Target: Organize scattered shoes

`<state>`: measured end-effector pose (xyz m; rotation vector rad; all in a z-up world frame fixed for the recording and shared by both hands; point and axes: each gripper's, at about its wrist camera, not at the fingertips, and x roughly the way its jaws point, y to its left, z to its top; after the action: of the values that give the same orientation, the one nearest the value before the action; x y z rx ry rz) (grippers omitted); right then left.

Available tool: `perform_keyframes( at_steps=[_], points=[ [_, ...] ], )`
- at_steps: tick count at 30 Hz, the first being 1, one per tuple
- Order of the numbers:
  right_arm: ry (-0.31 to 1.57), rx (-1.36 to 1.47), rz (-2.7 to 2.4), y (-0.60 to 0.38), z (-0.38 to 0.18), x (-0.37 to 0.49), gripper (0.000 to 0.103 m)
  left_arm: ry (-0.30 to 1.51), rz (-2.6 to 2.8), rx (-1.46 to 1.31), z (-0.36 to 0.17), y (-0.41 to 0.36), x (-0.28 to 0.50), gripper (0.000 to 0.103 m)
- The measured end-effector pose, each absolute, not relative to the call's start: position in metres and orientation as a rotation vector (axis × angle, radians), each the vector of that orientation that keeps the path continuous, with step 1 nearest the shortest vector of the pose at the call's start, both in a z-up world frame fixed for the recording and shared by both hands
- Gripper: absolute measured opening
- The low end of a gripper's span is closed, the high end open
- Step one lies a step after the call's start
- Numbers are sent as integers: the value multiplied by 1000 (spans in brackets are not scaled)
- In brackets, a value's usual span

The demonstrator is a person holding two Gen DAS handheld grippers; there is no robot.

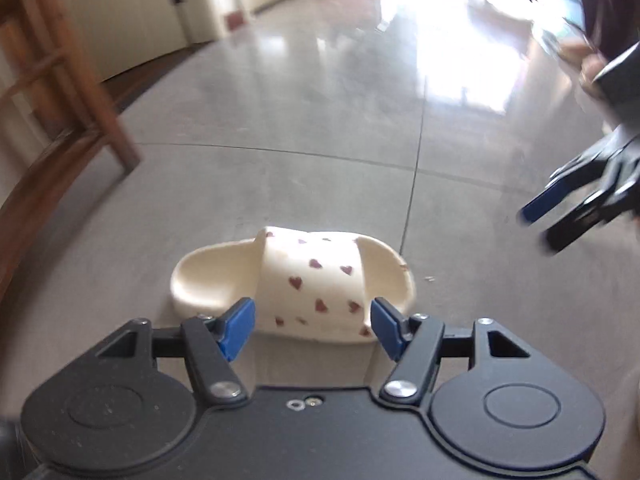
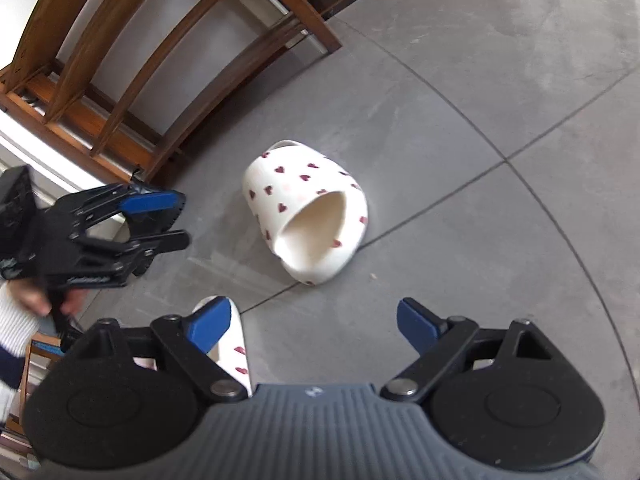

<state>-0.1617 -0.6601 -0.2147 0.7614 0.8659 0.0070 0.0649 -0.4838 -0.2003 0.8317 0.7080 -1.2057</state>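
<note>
A cream slipper with red hearts (image 1: 304,284) lies sideways on the grey floor just beyond my left gripper (image 1: 312,326), which is open with its blue pads level with the slipper's strap and not touching it. In the right wrist view a matching slipper (image 2: 308,212) lies on the floor ahead of my right gripper (image 2: 316,324), which is open and empty above it. A second heart slipper (image 2: 236,352) shows partly behind the right gripper's left finger. The left gripper (image 2: 180,220) also appears at the left, open. The right gripper (image 1: 540,224) appears at the right edge of the left wrist view.
A wooden shoe rack (image 2: 120,60) stands against the wall at the upper left; its leg (image 1: 100,92) shows in the left wrist view. The polished grey floor (image 1: 320,100) stretches ahead with bright glare. A door and pink box are far back.
</note>
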Motion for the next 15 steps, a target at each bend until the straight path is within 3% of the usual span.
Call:
perform_keyframes(
  at_steps=[8, 11, 13, 15],
  points=[
    [873, 755, -62, -667, -199, -200, 92, 781, -1427, 924, -240, -527, 109, 62],
    [891, 749, -69, -662, -200, -200, 92, 878, -1447, 814, -242, -532, 123, 50],
    [891, 742, -78, -661, -198, -197, 92, 921, -1489, 735, -240, -527, 129, 30],
    [883, 745, -92, -662, -194, -194, 92, 947, -1535, 708, -236, -522, 128, 24]
  ],
)
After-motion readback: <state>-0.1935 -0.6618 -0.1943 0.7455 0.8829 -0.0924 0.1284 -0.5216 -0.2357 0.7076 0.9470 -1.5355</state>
